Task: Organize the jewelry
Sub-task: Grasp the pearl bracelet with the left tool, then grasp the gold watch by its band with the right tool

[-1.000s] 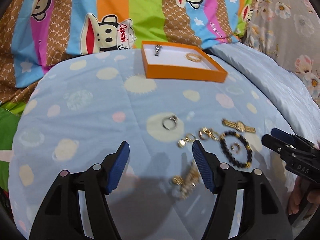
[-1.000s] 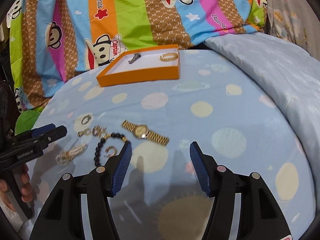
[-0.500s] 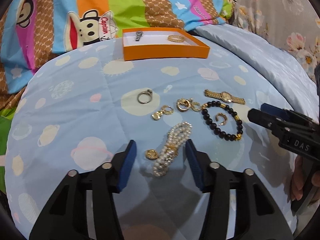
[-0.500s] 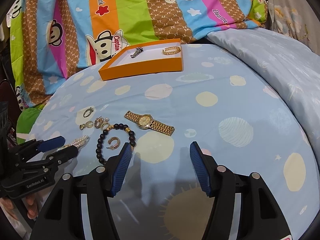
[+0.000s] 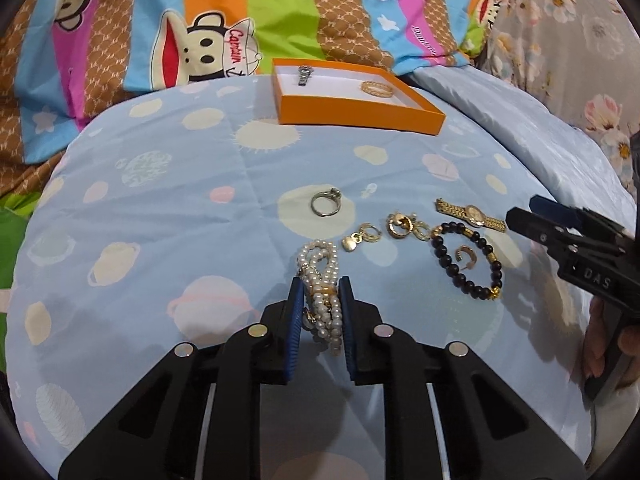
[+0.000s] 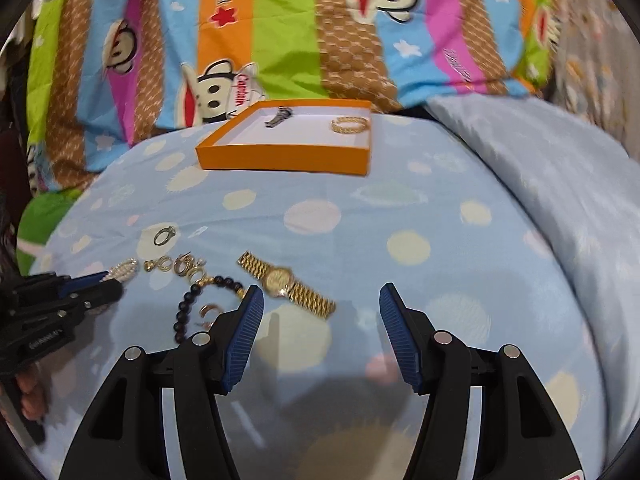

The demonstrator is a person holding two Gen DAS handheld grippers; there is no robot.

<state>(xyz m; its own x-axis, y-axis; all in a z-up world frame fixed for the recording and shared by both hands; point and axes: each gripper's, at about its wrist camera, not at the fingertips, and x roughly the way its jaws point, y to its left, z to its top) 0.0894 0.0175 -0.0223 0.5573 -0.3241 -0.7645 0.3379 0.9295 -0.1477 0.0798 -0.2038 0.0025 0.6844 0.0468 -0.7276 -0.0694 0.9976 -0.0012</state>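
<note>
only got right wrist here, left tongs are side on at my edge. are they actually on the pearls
Observer: Yes. In the left wrist view the left tongs have just been closing, and both blue pads now press on the pearl bracelet.
Operator: where along it
Observer: Around its gold clasp, with the looped end lying on the blue sheet beyond the tips.
Operator: anything else caught in there
Observer: A small gold charm sits against one pad; whether it is part of the bracelet, I cannot tell.
</note>
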